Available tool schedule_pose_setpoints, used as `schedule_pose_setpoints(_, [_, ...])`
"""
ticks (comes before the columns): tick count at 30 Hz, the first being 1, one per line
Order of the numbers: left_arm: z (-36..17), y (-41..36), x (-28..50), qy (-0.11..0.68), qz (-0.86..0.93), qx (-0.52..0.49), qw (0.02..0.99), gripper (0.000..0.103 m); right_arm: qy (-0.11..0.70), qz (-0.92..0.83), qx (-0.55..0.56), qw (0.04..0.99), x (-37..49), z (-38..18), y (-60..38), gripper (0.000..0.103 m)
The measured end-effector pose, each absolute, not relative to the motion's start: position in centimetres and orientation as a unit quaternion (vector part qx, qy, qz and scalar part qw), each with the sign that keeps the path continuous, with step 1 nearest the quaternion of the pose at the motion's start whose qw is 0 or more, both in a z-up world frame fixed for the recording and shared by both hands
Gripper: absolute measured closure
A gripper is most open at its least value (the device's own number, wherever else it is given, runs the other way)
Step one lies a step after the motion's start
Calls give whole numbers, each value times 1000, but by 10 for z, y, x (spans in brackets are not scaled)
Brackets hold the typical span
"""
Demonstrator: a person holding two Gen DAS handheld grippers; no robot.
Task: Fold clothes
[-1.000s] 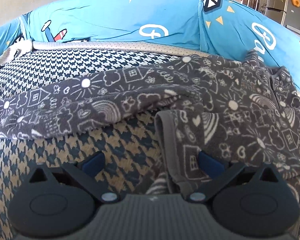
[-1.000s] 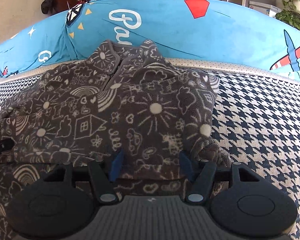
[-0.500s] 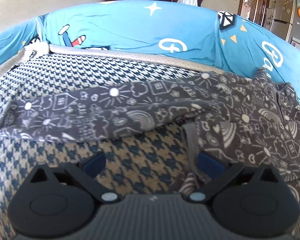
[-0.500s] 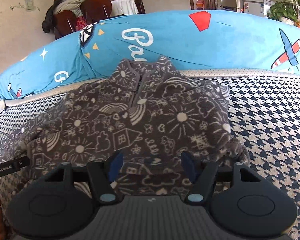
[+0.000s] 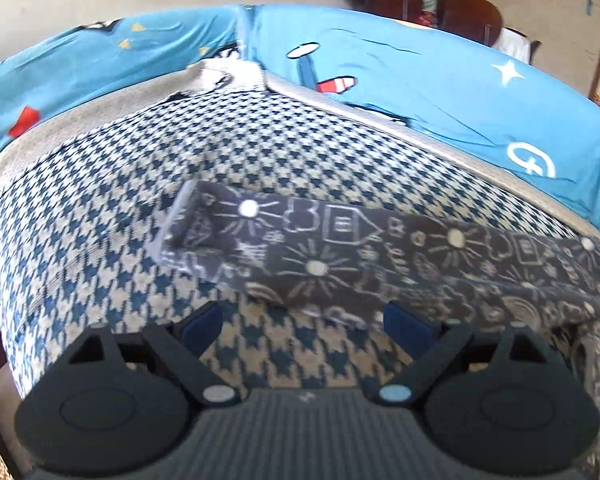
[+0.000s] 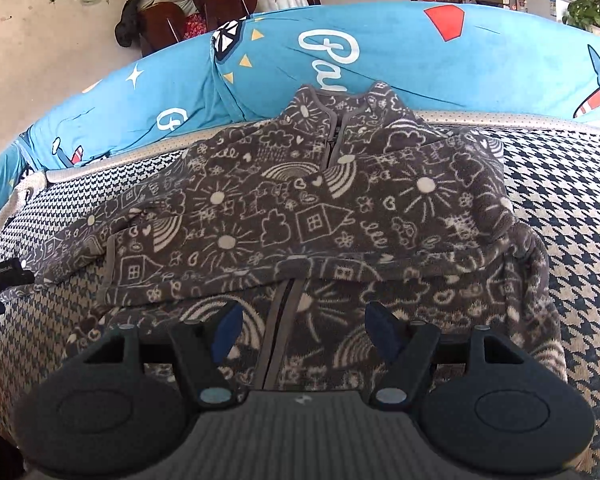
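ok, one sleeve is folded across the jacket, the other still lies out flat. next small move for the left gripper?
Probably bring the left gripper forward onto the cuff of the outstretched sleeve and pinch it. Its closing jaws hold nothing, and that sleeve still lies flat on the houndstooth cover, unfolded.

The jacket is soft, fuzzy fleece, matt grey with pale doodle print and a smoother grey trim along its zip. The seat cover beneath is a coarse woven houndstooth cloth. The blue cushions wear smooth, thin printed cotton. Both grippers are matt black plastic with ribbed bodies.
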State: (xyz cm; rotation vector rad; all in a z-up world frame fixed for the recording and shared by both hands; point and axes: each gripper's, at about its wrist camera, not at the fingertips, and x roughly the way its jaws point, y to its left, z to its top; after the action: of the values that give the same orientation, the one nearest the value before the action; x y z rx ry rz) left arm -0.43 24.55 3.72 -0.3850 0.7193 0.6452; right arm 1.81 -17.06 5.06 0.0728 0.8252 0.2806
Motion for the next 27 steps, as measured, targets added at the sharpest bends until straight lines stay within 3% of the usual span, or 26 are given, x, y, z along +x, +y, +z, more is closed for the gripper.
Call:
schedule_pose_setpoints(13, [25, 303, 3, 321, 360, -244, 841, 27, 438, 128, 33, 889, 27, 34, -165, 35])
schedule_pose_setpoints(15, [25, 304, 6, 320, 361, -239, 843, 48, 440, 128, 31, 888, 28, 33, -164, 35])
schedule_pose_setpoints(21, [25, 299, 15, 317, 352, -240, 847, 92, 443, 128, 23, 887, 30, 29, -160, 35])
schedule_pose_setpoints(27, [40, 278, 22, 299, 307, -242, 870, 94, 443, 127, 23, 887, 31, 29, -158, 35])
